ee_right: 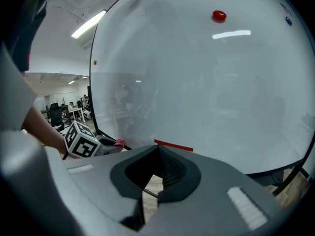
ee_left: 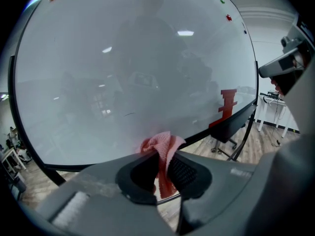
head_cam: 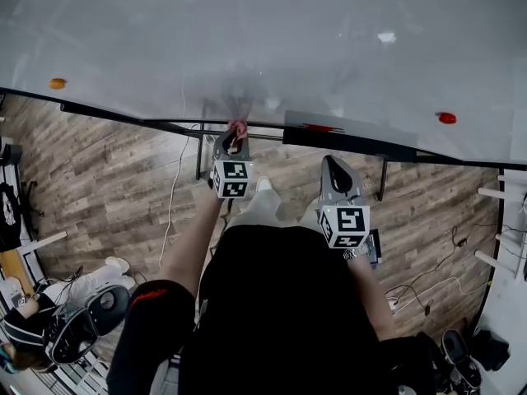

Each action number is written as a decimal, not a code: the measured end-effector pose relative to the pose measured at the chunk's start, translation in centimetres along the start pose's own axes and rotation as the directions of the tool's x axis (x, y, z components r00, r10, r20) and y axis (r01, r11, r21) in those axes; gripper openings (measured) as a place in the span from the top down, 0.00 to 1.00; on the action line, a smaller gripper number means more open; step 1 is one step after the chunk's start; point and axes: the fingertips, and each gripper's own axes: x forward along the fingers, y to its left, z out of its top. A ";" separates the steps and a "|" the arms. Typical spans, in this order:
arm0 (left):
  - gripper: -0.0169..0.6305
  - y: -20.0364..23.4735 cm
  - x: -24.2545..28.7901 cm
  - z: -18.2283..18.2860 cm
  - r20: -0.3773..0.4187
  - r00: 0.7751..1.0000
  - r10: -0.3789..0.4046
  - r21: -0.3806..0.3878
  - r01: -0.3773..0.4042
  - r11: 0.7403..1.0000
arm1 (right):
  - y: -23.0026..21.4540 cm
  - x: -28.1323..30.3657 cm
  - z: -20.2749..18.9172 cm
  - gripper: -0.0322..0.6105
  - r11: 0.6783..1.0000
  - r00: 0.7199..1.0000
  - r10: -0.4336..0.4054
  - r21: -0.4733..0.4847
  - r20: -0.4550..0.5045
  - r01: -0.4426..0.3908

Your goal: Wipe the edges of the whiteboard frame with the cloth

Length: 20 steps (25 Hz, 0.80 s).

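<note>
We pinch the pink woven cloth [ee_left: 161, 144] in our left gripper [ee_left: 165, 156] at the white whiteboard's black bottom frame [head_cam: 123, 115], centre. Our right gripper [ee_right: 157, 154] is pressed together, empty. The red mark [ee_left: 228, 104] at right is unreadable.

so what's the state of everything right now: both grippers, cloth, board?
left gripper: shut on the cloth, up at the board's lower edge.
cloth: pink, bunched, pinched between the jaws, pressed against the frame.
right gripper: shut, nothing between the jaws, held short of the board.
whiteboard: upright, no writing visible.
red magnet: stuck on the board.
</note>
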 end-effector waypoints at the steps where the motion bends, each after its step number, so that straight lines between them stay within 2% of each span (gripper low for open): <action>1: 0.90 -0.1 0.1 0.1 -0.002 1.000 0.004 -0.003 -0.004 1.000 | -0.4 -0.1 -0.1 0.95 1.000 1.000 0.001 -0.001 -0.003 -0.001; 20: 0.90 -3.2 1.3 1.0 -0.037 0.999 0.035 -0.047 -0.037 0.998 | -3.8 -1.4 -1.6 0.95 0.999 0.999 0.039 -0.003 -0.034 -0.039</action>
